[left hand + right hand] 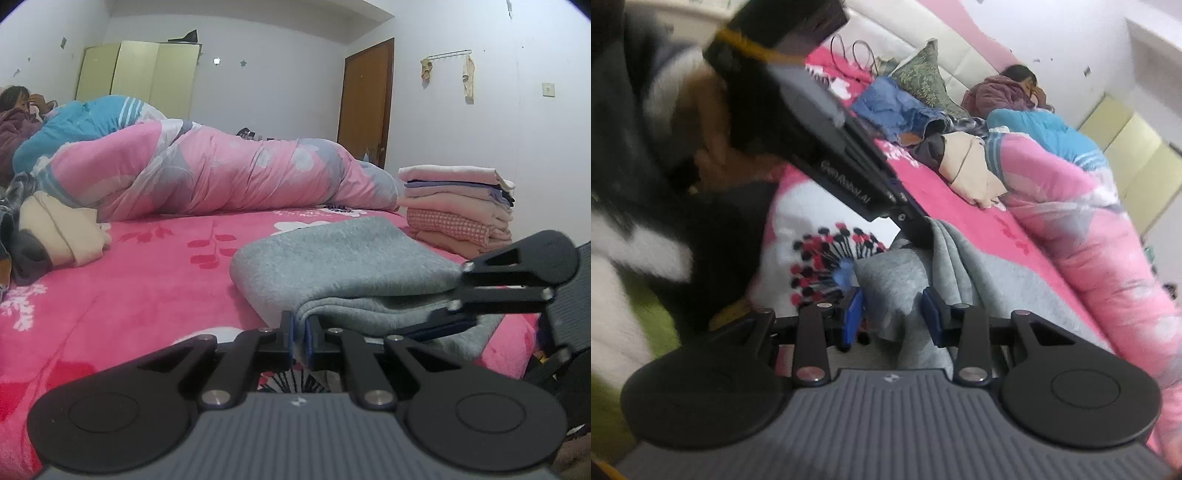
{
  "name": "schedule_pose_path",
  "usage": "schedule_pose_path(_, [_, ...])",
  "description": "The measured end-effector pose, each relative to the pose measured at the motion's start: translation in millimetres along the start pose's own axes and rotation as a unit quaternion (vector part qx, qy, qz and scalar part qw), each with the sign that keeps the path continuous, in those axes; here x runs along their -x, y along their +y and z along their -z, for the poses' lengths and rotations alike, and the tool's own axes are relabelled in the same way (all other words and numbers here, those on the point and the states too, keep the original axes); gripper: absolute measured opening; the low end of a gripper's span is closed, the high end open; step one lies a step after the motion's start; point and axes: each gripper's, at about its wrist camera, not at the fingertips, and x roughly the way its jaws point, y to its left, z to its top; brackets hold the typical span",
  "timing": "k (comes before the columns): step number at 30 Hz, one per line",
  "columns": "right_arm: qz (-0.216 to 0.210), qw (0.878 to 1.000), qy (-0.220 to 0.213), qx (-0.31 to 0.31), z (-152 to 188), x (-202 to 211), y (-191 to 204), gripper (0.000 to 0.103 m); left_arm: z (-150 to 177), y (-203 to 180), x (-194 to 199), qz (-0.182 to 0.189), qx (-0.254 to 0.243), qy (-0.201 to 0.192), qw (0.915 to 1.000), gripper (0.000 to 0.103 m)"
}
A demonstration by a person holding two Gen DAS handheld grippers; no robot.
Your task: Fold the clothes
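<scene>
Grey fleecy knit garment (340, 266) lies doubled over on the pink floral plush bedspread (129, 288), near the bed's front edge, fold bulging toward the far left, loose layered edges toward the two tools. Left gripper (300, 334) has its blue pads nearly together, pinching the near lower corner of the grey layers; it looks clamped on cloth. Right gripper (892, 317) has its jaws apart, grey fabric bunched between the pads but not squeezed, so it is released or about to bite; seen from the left wrist view it sits at the garment's right end. Long axis of the garment runs roughly from the left tool across to the right one, both at the same near edge, left lower, right further along. Fits either mid-fold or a fold just laid down; can't settle which. Neat stack of folded pink, lilac and checked clothes (458, 206) sits well beyond on the right. Cream and dark unfolded heap (55, 236) lies far left, beside a pink flowered quilt (221, 173) covering a lying person.
</scene>
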Motion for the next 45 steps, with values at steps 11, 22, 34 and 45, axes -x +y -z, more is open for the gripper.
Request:
schedule_pose_path(11, [0.045, 0.996, -0.007, -0.080, -2, -17, -13, 0.012, 1, -4, 3, -0.011, -0.015, -0.014, 0.9997, 0.007])
schedule_pose_path(22, [0.083, 0.990, -0.006, -0.115, -3, -21, -15, 0.010, 1, -14, 17, -0.009, -0.018, -0.025, 0.9995, 0.003])
schedule_pose_path(34, [0.094, 0.995, 0.006, -0.042, -8, -42, 5, 0.012, 15, 0, 29, 0.021, 0.012, 0.006, 0.9997, 0.022])
schedule_pose_path(45, [0.060, 0.997, -0.009, -0.054, 2, 9, -8, 0.038, 13, -18, 20, 0.006, -0.053, 0.008, 0.9985, 0.056])
